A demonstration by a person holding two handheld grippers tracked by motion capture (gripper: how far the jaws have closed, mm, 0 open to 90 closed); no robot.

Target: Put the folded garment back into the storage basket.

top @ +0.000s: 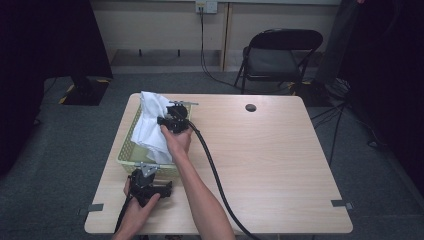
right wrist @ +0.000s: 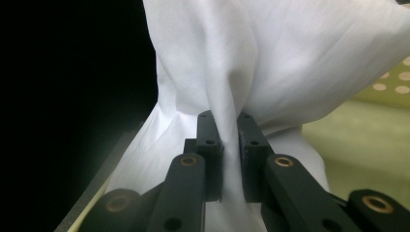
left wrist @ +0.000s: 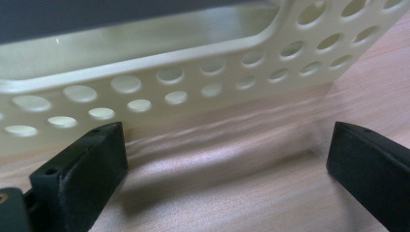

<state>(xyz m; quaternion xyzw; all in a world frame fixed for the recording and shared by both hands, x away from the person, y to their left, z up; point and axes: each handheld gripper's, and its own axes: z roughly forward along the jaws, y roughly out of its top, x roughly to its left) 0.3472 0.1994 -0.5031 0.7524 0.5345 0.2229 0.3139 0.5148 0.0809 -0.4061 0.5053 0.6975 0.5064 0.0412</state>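
Right gripper [right wrist: 229, 140] pinches white cloth [right wrist: 270, 58] over wooden table [top: 270, 165]

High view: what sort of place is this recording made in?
Probably an office or lab room set up for recording: a wooden table on grey carpet, a black folding chair behind it, and a wall socket with cables.

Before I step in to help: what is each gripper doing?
Left gripper: open, holding nothing, jaws beside the basket.
Right gripper: shut on the white cloth over the basket.

Right hand-held gripper [right wrist: 230, 145] clamped shut; left hand-held gripper [left wrist: 227, 159] jaws wide apart.
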